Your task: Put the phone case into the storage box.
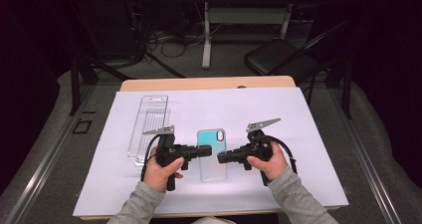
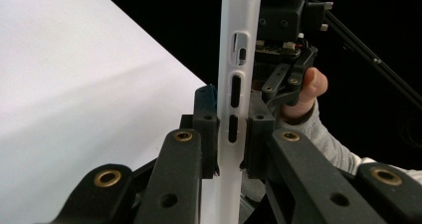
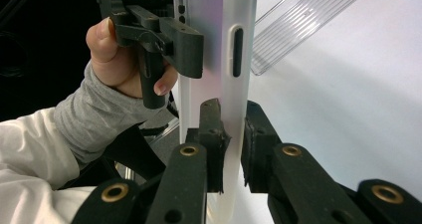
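Note:
A phone case (image 1: pixel 212 154) with a translucent white rim and a teal-to-pink back is held between both grippers above the white sheet (image 1: pixel 308 149). My left gripper (image 1: pixel 203 152) is shut on its left edge; in the left gripper view the pads (image 2: pixel 208 129) clamp the white rim (image 2: pixel 234 84) by the button slots. My right gripper (image 1: pixel 222 158) is shut on the right edge; in the right gripper view its pads (image 3: pixel 213 134) pinch the rim (image 3: pixel 234 84). Each gripper view shows the other hand and its gripper beyond the case.
A clear plastic package tray (image 1: pixel 149 127) lies on the sheet to the left, also seen as package tray (image 3: pixel 298 30). The wooden table edge (image 1: pixel 209 83) is at the back. A black chair (image 1: pixel 283 59) and cables stand on the floor beyond.

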Demonstrator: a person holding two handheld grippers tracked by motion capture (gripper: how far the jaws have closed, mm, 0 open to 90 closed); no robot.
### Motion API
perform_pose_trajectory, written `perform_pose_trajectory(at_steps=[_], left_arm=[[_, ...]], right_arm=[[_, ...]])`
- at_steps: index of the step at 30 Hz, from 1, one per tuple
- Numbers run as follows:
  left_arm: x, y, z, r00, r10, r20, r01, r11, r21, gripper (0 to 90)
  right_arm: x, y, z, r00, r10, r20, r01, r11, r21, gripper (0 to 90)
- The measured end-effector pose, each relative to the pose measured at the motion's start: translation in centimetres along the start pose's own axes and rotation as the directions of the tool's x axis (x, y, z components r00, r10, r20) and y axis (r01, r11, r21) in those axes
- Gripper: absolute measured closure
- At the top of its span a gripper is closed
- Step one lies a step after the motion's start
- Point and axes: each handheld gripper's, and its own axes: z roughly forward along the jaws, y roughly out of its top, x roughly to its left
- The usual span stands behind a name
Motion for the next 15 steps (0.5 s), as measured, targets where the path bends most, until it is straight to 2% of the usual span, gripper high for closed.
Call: perform_pose_trajectory(at_steps=[4, 12, 15], left_arm=[[-0.10, -0.05, 0.05, 0.9997, 0.007, -0.022, -0.007, 1.0000, -0.002, 80.4], [-0.15, 0.06, -0.24, 0.9991, 0.007, -0.041, -0.008, 0.9995, -0.031, 70.4], [-0.15, 0.12, -0.38, 0.9979, 0.016, -0.062, -0.019, 0.9989, -0.044, 65.5]], right_arm=[[0.08, -0.01, 0.02, 0.9999, -0.004, 0.012, 0.004, 1.000, -0.004, 81.8], [0.12, -0.11, 0.21, 0.9994, 0.002, 0.035, -0.002, 1.000, 0.012, 81.8], [0.16, -0.11, 0.16, 0.9988, -0.007, 0.048, 0.007, 1.000, 0.008, 81.8]])
